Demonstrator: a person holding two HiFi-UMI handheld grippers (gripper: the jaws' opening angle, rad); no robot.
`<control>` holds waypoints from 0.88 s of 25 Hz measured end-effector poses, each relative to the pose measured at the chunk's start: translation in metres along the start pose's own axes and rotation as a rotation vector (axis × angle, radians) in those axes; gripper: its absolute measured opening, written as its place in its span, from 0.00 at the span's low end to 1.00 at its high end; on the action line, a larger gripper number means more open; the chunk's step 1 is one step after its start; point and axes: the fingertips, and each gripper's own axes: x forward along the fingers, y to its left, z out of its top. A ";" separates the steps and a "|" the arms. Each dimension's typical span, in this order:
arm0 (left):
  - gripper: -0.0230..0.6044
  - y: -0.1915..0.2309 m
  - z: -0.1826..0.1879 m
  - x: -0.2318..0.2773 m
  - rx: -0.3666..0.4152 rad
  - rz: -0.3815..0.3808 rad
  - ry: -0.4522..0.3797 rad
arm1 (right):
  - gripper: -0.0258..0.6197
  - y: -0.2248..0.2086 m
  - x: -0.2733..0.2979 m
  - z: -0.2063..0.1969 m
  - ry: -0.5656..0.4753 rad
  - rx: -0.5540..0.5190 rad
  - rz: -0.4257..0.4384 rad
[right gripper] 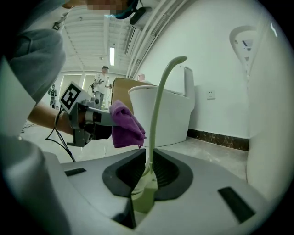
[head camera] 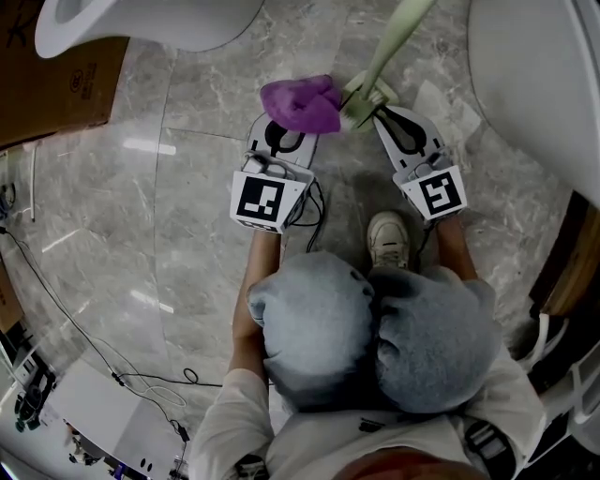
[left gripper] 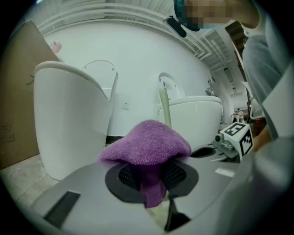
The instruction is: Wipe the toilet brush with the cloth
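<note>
My left gripper [head camera: 293,122] is shut on a bunched purple cloth [head camera: 302,103], which bulges out over its jaws. In the left gripper view the cloth [left gripper: 148,146] is pinched between the jaws, with a tail hanging down. My right gripper [head camera: 372,111] is shut on the thick lower end of a pale green toilet brush [head camera: 398,33], whose thin handle rises away from me. In the right gripper view the brush stem [right gripper: 155,110] stands up from the closed jaws and curves over at the top. The cloth [right gripper: 125,124] sits just left of the stem, close to it; whether they touch is unclear.
White toilets stand at the upper left [head camera: 141,23] and the right [head camera: 534,75] on a grey marble floor. A cardboard box [head camera: 56,84] lies at the far left. Cables [head camera: 122,375] trail over the floor on the left. The person's shoe [head camera: 387,239] is below the grippers.
</note>
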 end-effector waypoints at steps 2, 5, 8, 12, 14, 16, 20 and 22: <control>0.16 0.002 -0.002 -0.003 -0.006 0.017 -0.005 | 0.07 0.002 -0.004 0.007 -0.016 0.024 -0.009; 0.16 0.004 -0.003 -0.008 -0.011 0.035 -0.009 | 0.03 0.003 -0.009 0.012 -0.023 0.051 -0.018; 0.16 0.004 -0.004 -0.012 -0.015 0.044 -0.010 | 0.03 0.005 -0.012 0.015 -0.028 0.056 -0.021; 0.16 0.005 -0.005 -0.016 -0.020 0.052 -0.012 | 0.03 0.007 -0.011 0.014 -0.027 0.057 -0.019; 0.16 0.005 -0.005 -0.017 -0.019 0.054 -0.012 | 0.03 0.007 -0.011 0.015 -0.032 0.059 -0.020; 0.16 0.005 -0.004 -0.017 -0.016 0.053 -0.011 | 0.03 0.007 -0.010 0.017 -0.036 0.055 -0.017; 0.16 0.004 0.000 -0.016 -0.031 0.063 -0.025 | 0.03 0.009 -0.010 0.019 -0.039 0.052 -0.012; 0.16 0.004 0.000 -0.015 -0.034 0.063 -0.028 | 0.03 0.008 -0.010 0.020 -0.042 0.052 -0.015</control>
